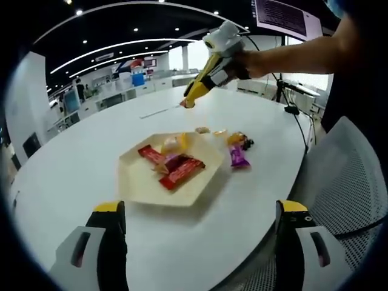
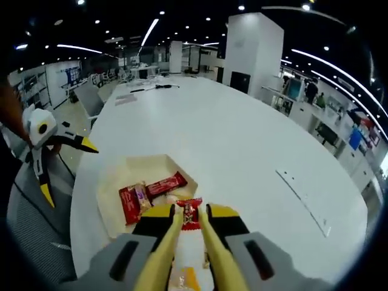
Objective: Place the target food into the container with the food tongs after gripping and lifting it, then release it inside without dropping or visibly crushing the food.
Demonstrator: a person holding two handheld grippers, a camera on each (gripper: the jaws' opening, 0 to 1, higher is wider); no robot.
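A cream hexagonal tray [image 1: 136, 182] lies on the white table and holds red snack bars [image 1: 180, 171] and a yellow-wrapped piece [image 1: 173, 144]. My left gripper [image 1: 200, 207] hovers near the table's edge in front of the tray, jaws wide apart with nothing between them. A person's hand holds my right gripper [image 1: 189, 102] above the table beyond the tray. In the right gripper view, my right gripper [image 2: 191, 212] is shut on a small red-wrapped candy [image 2: 191, 216], just short of the tray [image 2: 115, 182]. The left gripper [image 2: 68, 173] stands open at the left.
Loose snacks lie on the table beside the tray: a purple wrapper [image 1: 238, 157], an orange one [image 1: 235, 138] and smaller pieces. A grey mesh chair [image 1: 345, 182] stands at the table's edge. The round white table [image 2: 230, 133] stretches far beyond the tray.
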